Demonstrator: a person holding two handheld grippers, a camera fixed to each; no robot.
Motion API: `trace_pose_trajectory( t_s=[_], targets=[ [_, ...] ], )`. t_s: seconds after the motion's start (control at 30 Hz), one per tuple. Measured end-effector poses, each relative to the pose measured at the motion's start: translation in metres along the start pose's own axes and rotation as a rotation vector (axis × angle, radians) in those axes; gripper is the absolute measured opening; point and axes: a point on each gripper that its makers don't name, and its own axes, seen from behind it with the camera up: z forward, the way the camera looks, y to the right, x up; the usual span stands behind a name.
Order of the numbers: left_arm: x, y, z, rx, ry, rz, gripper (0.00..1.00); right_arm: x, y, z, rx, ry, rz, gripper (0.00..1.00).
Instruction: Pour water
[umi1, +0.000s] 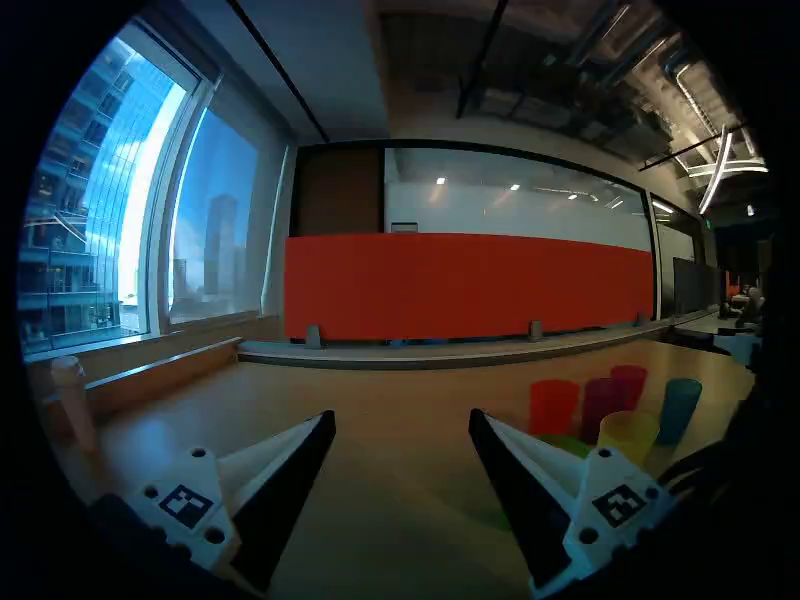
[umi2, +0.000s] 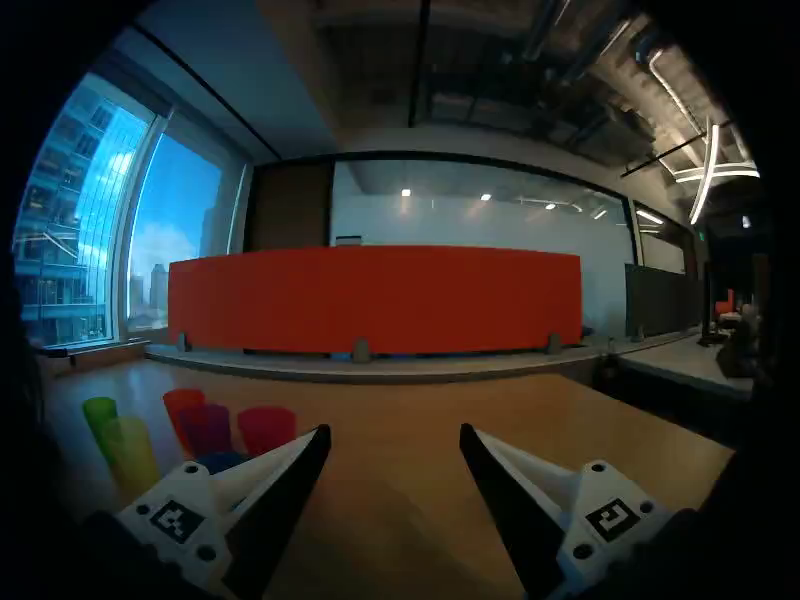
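Landmark: long red divider screen, standing along the far edge of the light wooden table; every place below is given relative to it.
Left gripper: on the near side of the screen and facing its middle; the two white-and-black fingers stand wide apart with nothing between them but bare tabletop.
Right gripper: also on the near side of the screen and aimed at its middle; it is spread just as wide and grips nothing.
Cups, left gripper view: a tight cluster of translucent plastic tumblers stands upright on the table, in front of the screen's right half. It holds an orange cup, a purple cup, a pink cup, a teal cup and a yellow cup. The yellow one is the farthest from the screen.
Cups, right gripper view: here the cluster sits in front of the screen's left end. A green cup is the outermost, beyond that end.
Tall pale-orange container: upright, well off the screen's left end, beside the window ledge; what it is cannot be told.
Large window: to the left of the screen, with high-rise buildings outside.
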Motion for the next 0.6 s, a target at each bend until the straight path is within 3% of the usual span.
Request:
trace_pose_trajectory(
  t_s=[0.6],
  targets=[
    [0.0,0.0001,0.0,0.0,0.0,0.0,1.0,0.0009,-0.0012,-0.0035,0.004,0.005,-0.002,1.0]
  ],
)
